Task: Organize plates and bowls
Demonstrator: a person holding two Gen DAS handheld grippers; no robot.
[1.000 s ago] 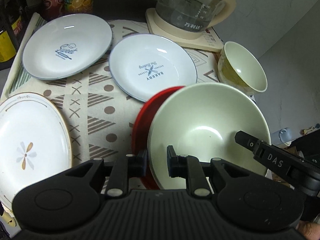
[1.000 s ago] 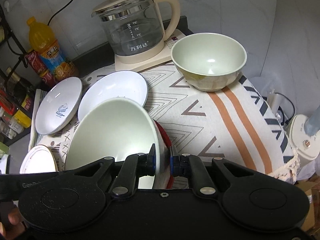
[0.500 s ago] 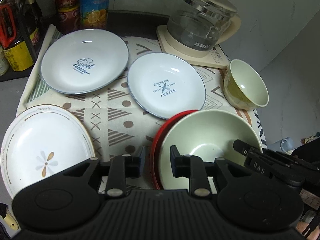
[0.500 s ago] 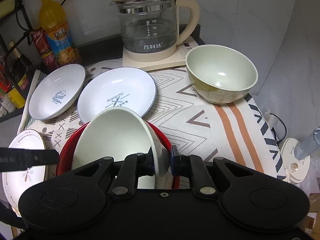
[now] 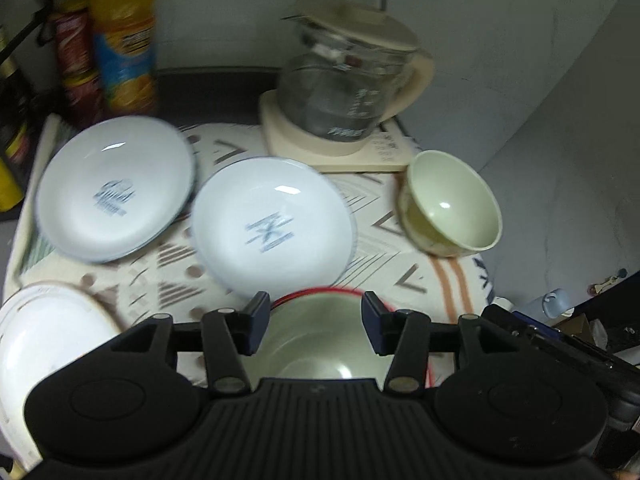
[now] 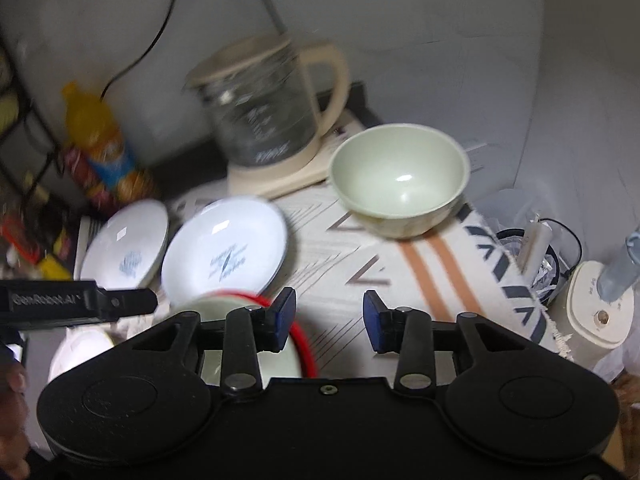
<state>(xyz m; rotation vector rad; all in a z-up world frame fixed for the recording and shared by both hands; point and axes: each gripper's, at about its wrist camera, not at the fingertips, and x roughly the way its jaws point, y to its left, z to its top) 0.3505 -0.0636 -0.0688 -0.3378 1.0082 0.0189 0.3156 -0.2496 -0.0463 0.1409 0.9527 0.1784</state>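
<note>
A large pale green bowl (image 5: 316, 344) rests in a red plate (image 5: 320, 290) at the near edge of the patterned cloth. My left gripper (image 5: 316, 326) hovers above it with its jaws opening, the pads clear of the rim. My right gripper (image 6: 329, 322) is opening too, with only cloth between its fingers; the bowl (image 6: 276, 364) and red plate (image 6: 306, 346) lie under its left finger. A smaller green bowl (image 5: 452, 204) (image 6: 400, 184) stands at the far right. Two pale blue plates (image 5: 116, 188) (image 5: 272, 228) lie behind.
A white flower plate (image 5: 48, 336) lies at the near left. A glass kettle (image 5: 344, 92) on its cream base stands at the back. An orange drink bottle (image 5: 124, 40) and cans stand at the back left. The left gripper's finger (image 6: 80, 304) reaches into the right wrist view.
Both grippers let go of the large green bowl's rim, opened and drew up and back. The bowl now sits in the red plate. Both views are blurred by motion.
</note>
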